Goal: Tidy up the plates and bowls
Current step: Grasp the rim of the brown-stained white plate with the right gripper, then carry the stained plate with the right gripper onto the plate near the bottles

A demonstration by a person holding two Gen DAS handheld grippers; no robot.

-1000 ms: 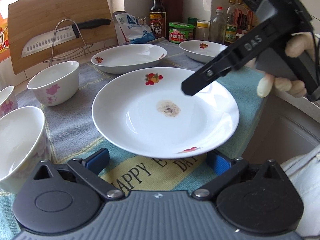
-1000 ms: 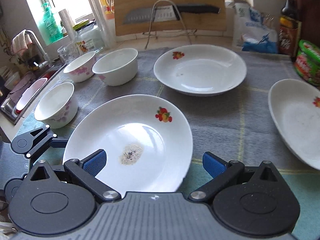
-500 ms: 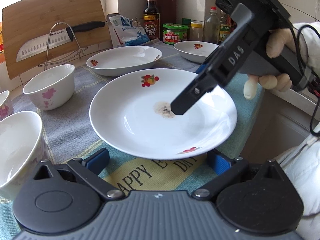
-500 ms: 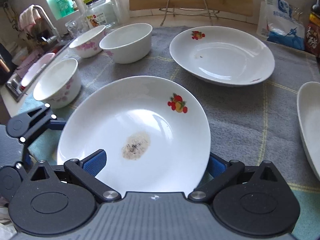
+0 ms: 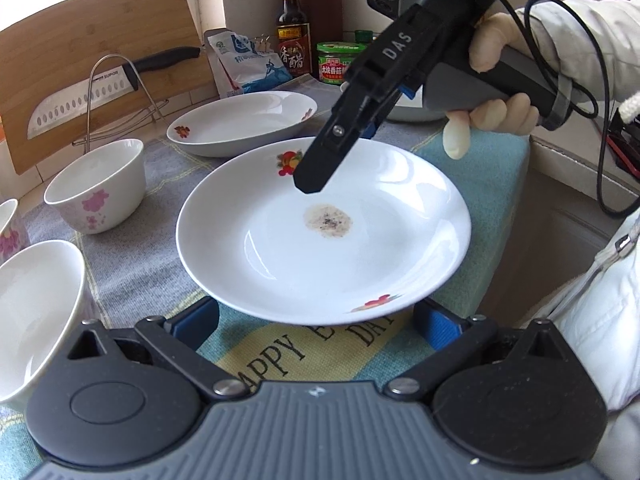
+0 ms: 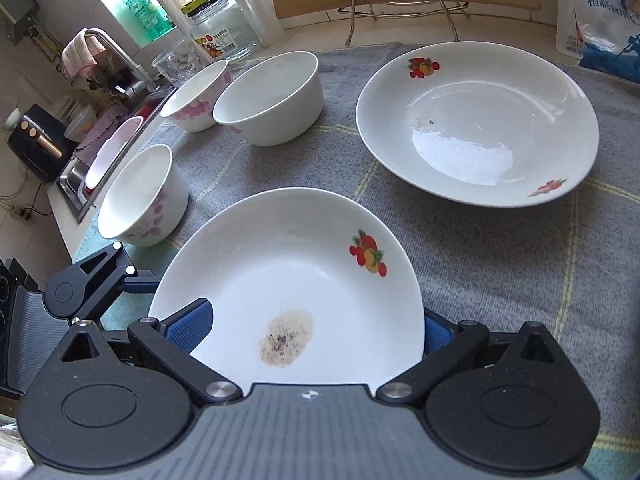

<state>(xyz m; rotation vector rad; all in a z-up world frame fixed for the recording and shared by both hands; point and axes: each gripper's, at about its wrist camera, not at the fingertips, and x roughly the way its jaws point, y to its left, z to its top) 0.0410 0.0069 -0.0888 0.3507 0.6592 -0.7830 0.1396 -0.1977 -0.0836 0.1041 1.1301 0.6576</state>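
Observation:
A white plate with fruit prints and a brown stain (image 5: 324,236) lies on the towel; it also shows in the right wrist view (image 6: 292,292). My left gripper (image 5: 316,326) is open, its blue pads on either side of the plate's near rim. My right gripper (image 6: 316,330) is open and straddles the plate's opposite rim, one pad above the plate; in the left wrist view it (image 5: 316,180) hovers over the plate. A second plate (image 6: 476,124) lies beyond. Three white bowls with pink flowers (image 6: 268,98) (image 6: 198,96) (image 6: 140,196) stand at the left.
A third plate (image 5: 412,110) is mostly hidden behind the right gripper. A cutting board with a knife on a wire rack (image 5: 100,84), bottles and jars (image 5: 294,40) line the back. A sink (image 6: 104,156) lies to the left. The counter edge (image 5: 528,168) drops off at the right.
My right gripper has moved further in over the stained plate, which now sits deeper between its fingers. The left gripper has stayed at the plate's near rim.

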